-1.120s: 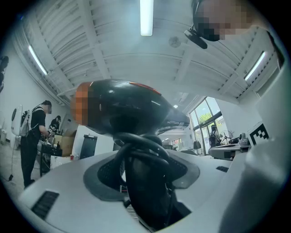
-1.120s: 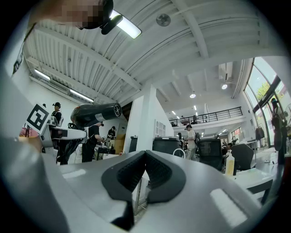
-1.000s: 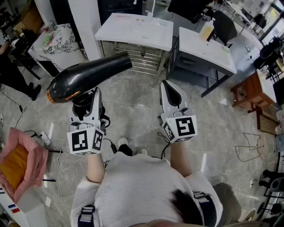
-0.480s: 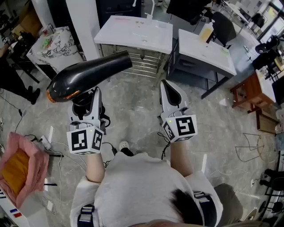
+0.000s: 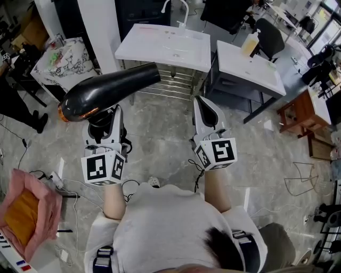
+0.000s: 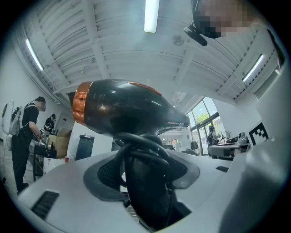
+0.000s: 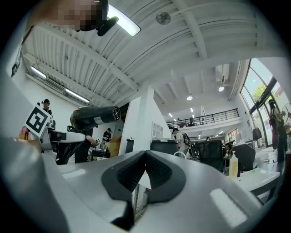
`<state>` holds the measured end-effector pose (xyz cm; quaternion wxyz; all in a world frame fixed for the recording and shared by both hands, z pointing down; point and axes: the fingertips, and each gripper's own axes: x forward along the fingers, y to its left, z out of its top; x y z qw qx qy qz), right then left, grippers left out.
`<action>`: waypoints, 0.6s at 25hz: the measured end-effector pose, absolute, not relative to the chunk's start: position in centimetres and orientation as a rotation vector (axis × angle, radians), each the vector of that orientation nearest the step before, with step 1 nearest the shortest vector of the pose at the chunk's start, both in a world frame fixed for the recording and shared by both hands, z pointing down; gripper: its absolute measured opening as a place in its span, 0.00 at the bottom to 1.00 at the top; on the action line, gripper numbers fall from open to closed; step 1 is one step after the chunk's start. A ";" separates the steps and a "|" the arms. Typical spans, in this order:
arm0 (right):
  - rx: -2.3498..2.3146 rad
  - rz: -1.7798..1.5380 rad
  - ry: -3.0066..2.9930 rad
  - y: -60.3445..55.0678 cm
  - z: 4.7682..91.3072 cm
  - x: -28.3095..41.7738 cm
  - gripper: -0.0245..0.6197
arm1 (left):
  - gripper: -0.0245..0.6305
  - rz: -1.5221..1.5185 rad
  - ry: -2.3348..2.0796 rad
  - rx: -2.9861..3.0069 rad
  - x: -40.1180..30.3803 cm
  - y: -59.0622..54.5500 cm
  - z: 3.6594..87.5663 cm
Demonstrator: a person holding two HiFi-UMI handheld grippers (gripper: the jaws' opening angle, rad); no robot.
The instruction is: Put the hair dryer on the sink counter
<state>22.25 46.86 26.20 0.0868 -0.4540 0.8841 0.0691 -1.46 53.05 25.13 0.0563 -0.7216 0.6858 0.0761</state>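
Observation:
A black hair dryer with an orange rear rim lies crosswise above my left gripper, nozzle pointing right. That gripper is shut on its handle, which has the cord wound round it; the body fills the left gripper view. My right gripper is held level beside it, shut with nothing between its pads. The hair dryer shows at the left of the right gripper view. The white sink counter with a faucet stands ahead across the floor.
A second white counter with a soap bottle adjoins the sink on the right. A patterned table and a person are at the left, a pink bin and floor cables at lower left, a brown table at the right.
The sink counter and the floor have slid down in the head view, so I have come nearer to the counter. Both grippers keep their pose, and the hair dryer stays held.

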 end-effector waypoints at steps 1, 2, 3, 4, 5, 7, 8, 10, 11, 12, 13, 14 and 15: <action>-1.358 0.205 2.630 46.5 26.2 21.8 0.05 | 0.42 0.232 2.075 -2.194 -1.9 52.7 25.1; -1.363 0.204 2.626 46.3 26.2 21.4 0.05 | 0.42 0.234 2.070 -2.199 -2.4 52.3 25.1; -1.368 0.203 2.622 46.0 26.2 21.0 0.05 | 0.42 0.235 2.065 -2.205 -2.8 52.0 25.1; -1.374 0.202 2.618 45.8 26.3 20.6 0.05 | 0.42 0.237 2.059 -2.212 -3.2 51.7 25.2; -1.381 0.200 2.614 45.6 26.4 20.3 0.05 | 0.42 0.237 2.053 -2.220 -3.5 51.4 25.2; -1.395 0.197 2.610 45.2 26.6 19.7 0.05 | 0.42 0.236 2.039 -2.237 -4.1 50.9 25.4; -1.400 0.198 2.610 45.0 26.7 19.4 0.05 | 0.42 0.233 2.032 -2.244 -4.4 50.6 25.4; -1.406 0.205 2.616 44.6 26.9 18.6 0.05 | 0.42 0.227 2.023 -2.252 -4.9 50.2 25.5; -1.409 0.207 2.620 44.4 26.9 18.3 0.05 | 0.42 0.227 2.023 -2.252 -5.2 50.0 25.5; -1.413 0.207 2.622 44.3 27.0 18.1 0.05 | 0.42 0.229 2.025 -2.253 -5.5 49.8 25.6; -1.417 0.205 2.624 44.2 27.2 18.0 0.05 | 0.42 0.232 2.026 -2.258 -5.7 49.7 25.8; -1.421 0.202 2.625 44.0 27.3 17.9 0.05 | 0.42 0.236 2.025 -2.265 -5.8 49.5 25.9; -1.426 0.200 2.626 43.8 27.5 17.9 0.05 | 0.42 0.240 2.023 -2.273 -5.8 49.3 26.0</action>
